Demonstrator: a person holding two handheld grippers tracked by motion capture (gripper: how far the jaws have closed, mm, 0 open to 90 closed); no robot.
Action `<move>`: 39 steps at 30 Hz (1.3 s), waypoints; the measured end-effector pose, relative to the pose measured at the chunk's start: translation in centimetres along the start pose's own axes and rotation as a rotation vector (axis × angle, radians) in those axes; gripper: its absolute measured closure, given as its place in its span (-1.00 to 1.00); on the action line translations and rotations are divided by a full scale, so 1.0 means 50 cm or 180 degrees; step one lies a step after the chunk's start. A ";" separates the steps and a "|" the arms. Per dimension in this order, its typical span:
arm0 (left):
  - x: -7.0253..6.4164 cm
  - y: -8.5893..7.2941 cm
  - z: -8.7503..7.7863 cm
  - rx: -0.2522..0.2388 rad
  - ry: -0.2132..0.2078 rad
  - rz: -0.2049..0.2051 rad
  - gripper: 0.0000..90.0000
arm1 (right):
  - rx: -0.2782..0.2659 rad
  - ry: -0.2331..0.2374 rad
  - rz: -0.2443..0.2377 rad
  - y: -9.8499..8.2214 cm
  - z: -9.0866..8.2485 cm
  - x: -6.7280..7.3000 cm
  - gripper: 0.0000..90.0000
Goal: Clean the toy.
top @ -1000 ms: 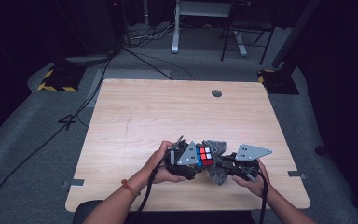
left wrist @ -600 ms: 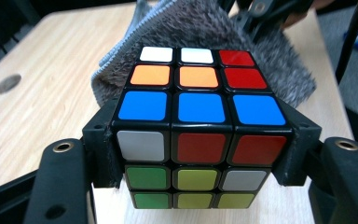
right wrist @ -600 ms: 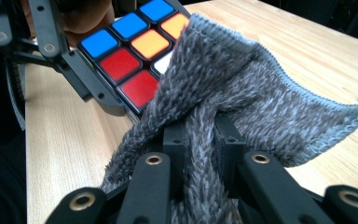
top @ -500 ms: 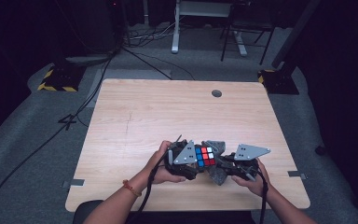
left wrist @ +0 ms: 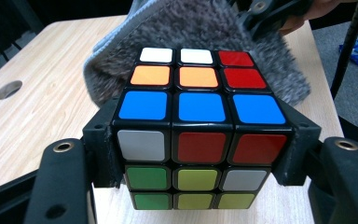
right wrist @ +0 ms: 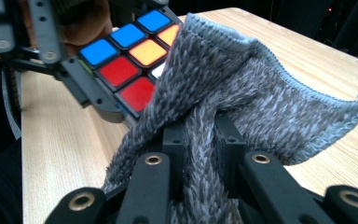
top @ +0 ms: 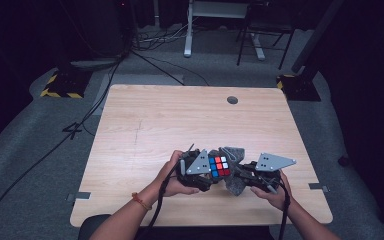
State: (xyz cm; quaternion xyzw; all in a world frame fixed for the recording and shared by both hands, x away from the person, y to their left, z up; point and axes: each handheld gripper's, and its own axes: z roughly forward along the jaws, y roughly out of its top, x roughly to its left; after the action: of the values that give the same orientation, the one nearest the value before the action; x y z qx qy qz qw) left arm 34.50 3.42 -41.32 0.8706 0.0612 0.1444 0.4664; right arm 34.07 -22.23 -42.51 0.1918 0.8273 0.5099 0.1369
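Clamping the puzzle cube [left wrist: 200,126] between its two black jaws, the left gripper [top: 206,170] holds it just above the table [top: 190,120], near the front edge and a little right of the middle, so the coloured faces are steady and exposed. The right gripper [top: 245,172] has its jaws pinched together on a bunched fold of the grey cloth [right wrist: 242,102], and the loose part of that cloth lies against the far side of the cube, touching its top rows. My reading is that the cube is being wiped: one tool braces it while the other brings the fabric across a face. Both hands sit close together, each cable trailing back toward the person. Light wood grain covers the table, with a round cable hole [top: 232,100] near the far edge. Beyond it the room is dark, with grey carpet, floor cables, a white desk frame [top: 190,30] and a yellow-and-black striped base [top: 60,87] off the far left corner
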 end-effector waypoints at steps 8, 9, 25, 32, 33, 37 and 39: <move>0.014 -0.001 -0.015 -0.0070 0.0030 -0.0061 -0.25 | 0.0333 0.0135 -0.0007 -0.021 0.035 0.009 0.75; 0.016 -0.002 -0.017 -0.0054 0.0068 -0.0067 -0.25 | 0.0308 0.0150 -0.0010 -0.019 0.032 0.010 0.75; 0.003 -0.007 0.006 -0.0048 -0.0126 -0.0137 -0.27 | 0.0057 0.0001 -0.0029 -0.002 -0.001 0.005 0.75; 0.003 -0.015 0.025 0.0128 -0.0125 -0.0178 -0.28 | 0.0009 -0.0104 -0.0127 0.002 -0.001 0.015 0.75; 0.001 -0.015 0.028 0.0168 -0.0104 -0.0160 -0.28 | -0.0008 -0.0113 -0.0134 0.003 -0.002 0.017 0.75; -0.007 -0.012 0.039 0.0310 -0.0031 -0.0048 -0.27 | -0.0017 -0.0131 -0.0190 0.008 -0.003 0.022 0.75; -0.007 -0.012 0.040 0.0314 -0.0034 -0.0053 -0.27 | 0.0007 -0.0152 -0.0216 0.007 -0.002 0.023 0.75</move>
State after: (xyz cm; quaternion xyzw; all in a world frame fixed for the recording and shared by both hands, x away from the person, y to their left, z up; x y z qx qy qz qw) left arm 34.82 2.10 -42.92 0.8928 0.0729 0.1327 0.4243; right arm 33.09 -21.62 -42.19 0.1759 0.8304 0.4994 0.1736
